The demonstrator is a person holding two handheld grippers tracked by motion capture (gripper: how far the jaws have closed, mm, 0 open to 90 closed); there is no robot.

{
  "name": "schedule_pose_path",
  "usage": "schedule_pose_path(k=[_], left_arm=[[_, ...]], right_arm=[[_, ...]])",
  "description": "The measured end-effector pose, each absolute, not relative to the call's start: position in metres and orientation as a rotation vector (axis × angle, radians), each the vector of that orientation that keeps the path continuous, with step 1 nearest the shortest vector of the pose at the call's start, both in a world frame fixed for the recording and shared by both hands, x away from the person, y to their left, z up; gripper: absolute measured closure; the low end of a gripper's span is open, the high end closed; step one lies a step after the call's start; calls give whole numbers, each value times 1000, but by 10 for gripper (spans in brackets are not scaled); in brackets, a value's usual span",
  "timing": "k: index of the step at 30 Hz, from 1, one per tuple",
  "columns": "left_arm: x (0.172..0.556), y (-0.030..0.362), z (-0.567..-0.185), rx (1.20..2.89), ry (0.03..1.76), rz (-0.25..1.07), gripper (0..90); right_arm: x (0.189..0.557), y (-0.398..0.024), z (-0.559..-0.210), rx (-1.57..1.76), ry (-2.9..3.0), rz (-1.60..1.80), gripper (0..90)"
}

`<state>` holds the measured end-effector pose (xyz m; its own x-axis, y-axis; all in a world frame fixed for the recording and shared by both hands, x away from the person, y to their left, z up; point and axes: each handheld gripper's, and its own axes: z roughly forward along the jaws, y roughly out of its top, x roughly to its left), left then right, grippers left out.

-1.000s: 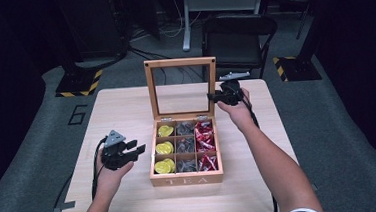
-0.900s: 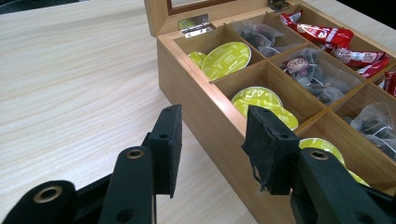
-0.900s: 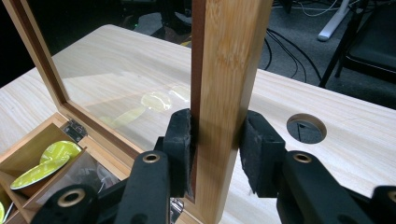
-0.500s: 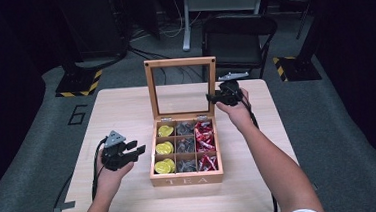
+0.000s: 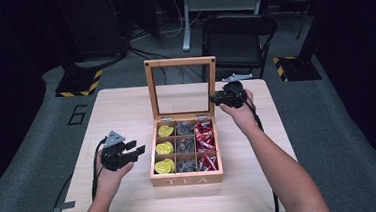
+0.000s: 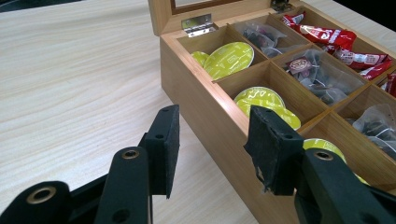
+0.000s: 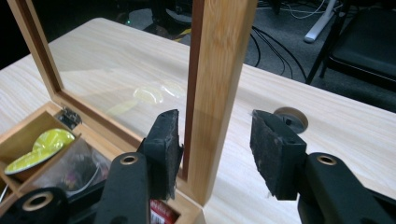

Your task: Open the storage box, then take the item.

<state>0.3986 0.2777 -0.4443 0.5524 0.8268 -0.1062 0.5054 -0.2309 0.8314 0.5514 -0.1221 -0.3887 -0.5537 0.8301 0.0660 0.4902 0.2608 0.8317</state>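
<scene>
A wooden tea box stands mid-table with its glass-paned lid upright. Its compartments hold yellow capsules, dark tea bags and red sachets. My right gripper is at the lid's right edge. In the right gripper view the lid's wooden frame stands between the jaws of the right gripper, which have just been opening. The right pad is clear of the wood. My left gripper hovers left of the box and has opened slightly, with nothing between its jaws. In the left gripper view the left gripper points at the box wall.
The pale wooden table has bare room to the left of and behind the box. A round cable hole lies in the tabletop behind the lid. A black chair stands beyond the far edge, with cables on the floor.
The right gripper's jaws have parted a little at the lid's right edge. Both hands, the box and the upright lid stay where they were.
</scene>
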Motion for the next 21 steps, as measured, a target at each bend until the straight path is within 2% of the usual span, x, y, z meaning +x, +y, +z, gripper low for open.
schedule_pose_path(k=[21], left_arm=[[399, 281, -447, 1892, 1103, 464, 522]], right_arm=[[493, -129, -396, 1166, 2192, 1238, 488]])
